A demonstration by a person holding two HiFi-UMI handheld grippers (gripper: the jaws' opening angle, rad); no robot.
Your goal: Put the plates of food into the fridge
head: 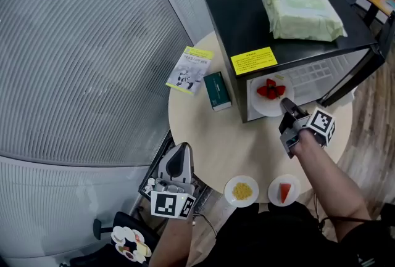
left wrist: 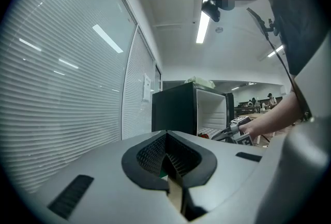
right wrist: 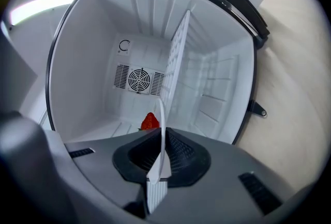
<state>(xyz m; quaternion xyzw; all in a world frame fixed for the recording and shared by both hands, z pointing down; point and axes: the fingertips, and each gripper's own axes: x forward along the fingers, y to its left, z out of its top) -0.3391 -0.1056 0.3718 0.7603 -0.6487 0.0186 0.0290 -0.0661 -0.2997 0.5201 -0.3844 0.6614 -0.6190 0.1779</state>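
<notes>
A white plate of strawberries (head: pixel 270 94) hangs at the mouth of the open black fridge (head: pixel 271 19); my right gripper (head: pixel 286 103) is shut on its near rim. In the right gripper view the plate rim (right wrist: pixel 162 135) stands edge-on between the jaws, a strawberry (right wrist: pixel 149 121) just beyond, with the white fridge interior (right wrist: pixel 103 36) behind. Two more plates sit at the table's near edge: one with yellow food (head: pixel 241 191), one with a red slice (head: pixel 284 190). My left gripper (head: pixel 179 151) is at the table's near-left edge, shut and empty, pointing toward the fridge (left wrist: pixel 176 109).
The fridge door (head: pixel 355 78) swings open to the right. A green wrapped pack (head: pixel 302 14) lies on top of the fridge. A booklet (head: pixel 190 69) and a small green box (head: pixel 216 90) lie left of the fridge. A white rack (right wrist: pixel 176 62) runs through the fridge interior.
</notes>
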